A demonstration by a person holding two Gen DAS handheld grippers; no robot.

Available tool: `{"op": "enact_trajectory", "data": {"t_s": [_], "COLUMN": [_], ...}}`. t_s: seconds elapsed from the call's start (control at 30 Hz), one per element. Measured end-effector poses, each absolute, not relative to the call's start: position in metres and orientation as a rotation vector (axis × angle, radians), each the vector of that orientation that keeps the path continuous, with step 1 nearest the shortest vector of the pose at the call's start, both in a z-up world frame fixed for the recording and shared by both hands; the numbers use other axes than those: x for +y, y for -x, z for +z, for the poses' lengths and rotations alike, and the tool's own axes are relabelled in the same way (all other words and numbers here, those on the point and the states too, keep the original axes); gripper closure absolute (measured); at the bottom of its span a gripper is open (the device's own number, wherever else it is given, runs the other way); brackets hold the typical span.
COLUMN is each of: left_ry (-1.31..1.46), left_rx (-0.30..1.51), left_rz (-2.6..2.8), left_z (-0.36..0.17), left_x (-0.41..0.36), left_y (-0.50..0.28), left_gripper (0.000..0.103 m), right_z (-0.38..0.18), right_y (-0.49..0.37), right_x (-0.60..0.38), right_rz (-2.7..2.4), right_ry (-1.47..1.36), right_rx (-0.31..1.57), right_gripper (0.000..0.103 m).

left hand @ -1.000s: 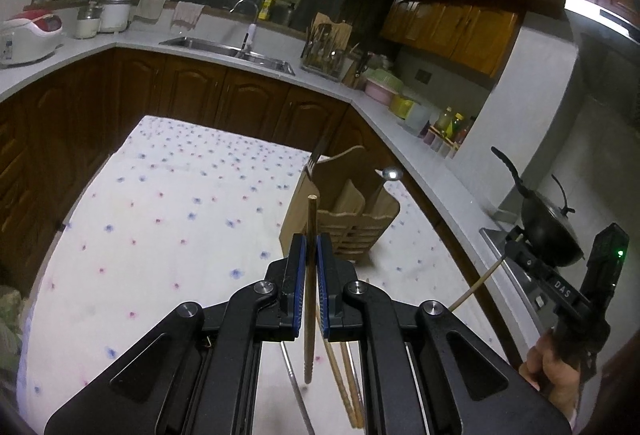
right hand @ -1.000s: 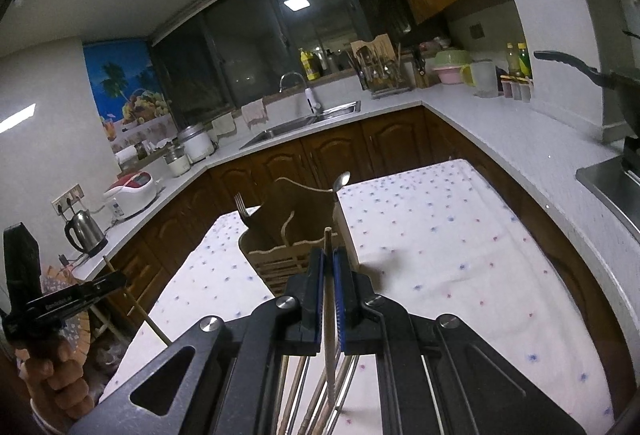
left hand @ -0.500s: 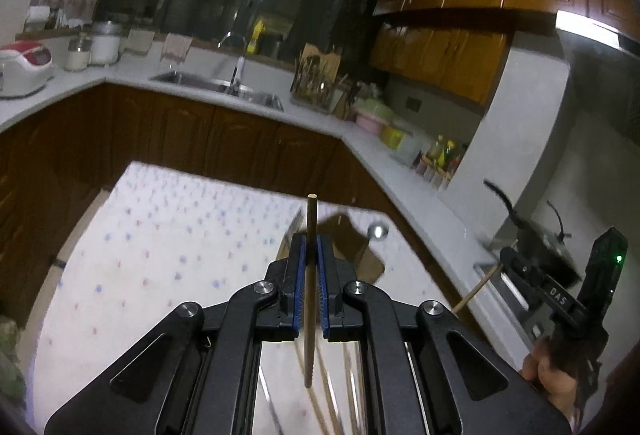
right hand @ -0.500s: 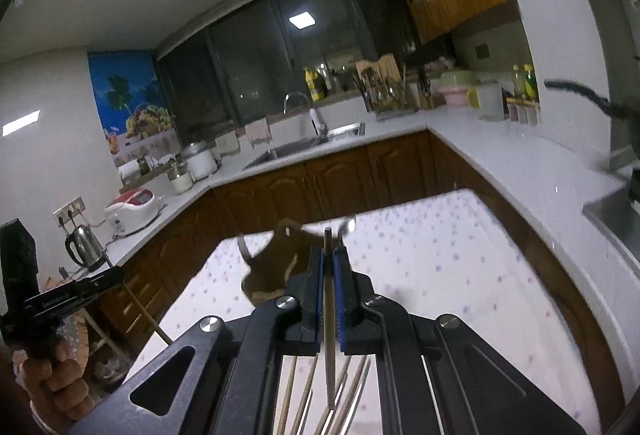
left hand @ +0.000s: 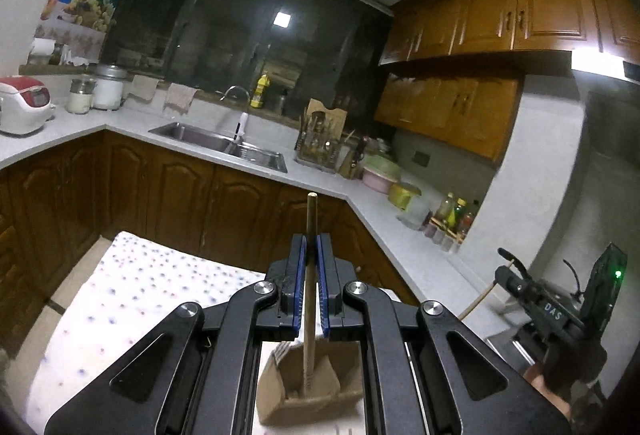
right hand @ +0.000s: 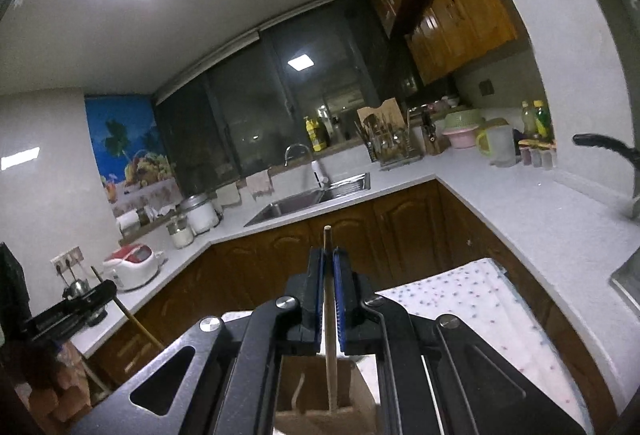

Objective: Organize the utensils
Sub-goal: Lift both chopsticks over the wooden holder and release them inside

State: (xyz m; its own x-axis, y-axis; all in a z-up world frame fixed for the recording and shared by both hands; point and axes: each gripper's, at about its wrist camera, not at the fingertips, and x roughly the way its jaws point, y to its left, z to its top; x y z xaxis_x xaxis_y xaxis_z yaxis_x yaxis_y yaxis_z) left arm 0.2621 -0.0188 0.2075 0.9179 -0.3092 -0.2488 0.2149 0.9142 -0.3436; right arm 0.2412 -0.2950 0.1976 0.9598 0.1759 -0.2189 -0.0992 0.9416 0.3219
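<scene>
Each gripper pinching one chopstick above the wooden holder.

Left gripper [left hand: 312, 255]: blue-padded jaws pressed onto a slim, pale wooden chopstick [left hand: 309, 299], tip poking past the pads, lower end over the tan wooden utensil holder [left hand: 296, 391], where fork tines show at the left edge. Right gripper [right hand: 328, 271]: jaws likewise clamped on a second light wooden chopstick [right hand: 329, 335], above the same holder [right hand: 320, 391]. The holder stands on a white tablecloth with small coloured dots [left hand: 132, 291]. Steel sink [left hand: 216, 143] and grey countertop lie well beyond.

Home kitchen: sink [left hand: 224, 143], wooden cabinets [left hand: 520, 15].
</scene>
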Motion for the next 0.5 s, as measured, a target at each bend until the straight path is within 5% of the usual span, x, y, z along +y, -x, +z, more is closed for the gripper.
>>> {"op": "enact_trajectory", "data": {"t_s": [0.5], "left_ry": [0.231], "left_rx": [0.406], "left_rz": [-0.244], "left_z": [0.118], "left_x": [-0.051], "left_y": [-0.290], "left_gripper": [0.098], "right_z": [0.111], "right_y": [-0.286], "right_x": [-0.283], "right_rz": [0.139], "right_ry": [-0.293], "right_rx": [0.387], "right_gripper": [0.098]}}
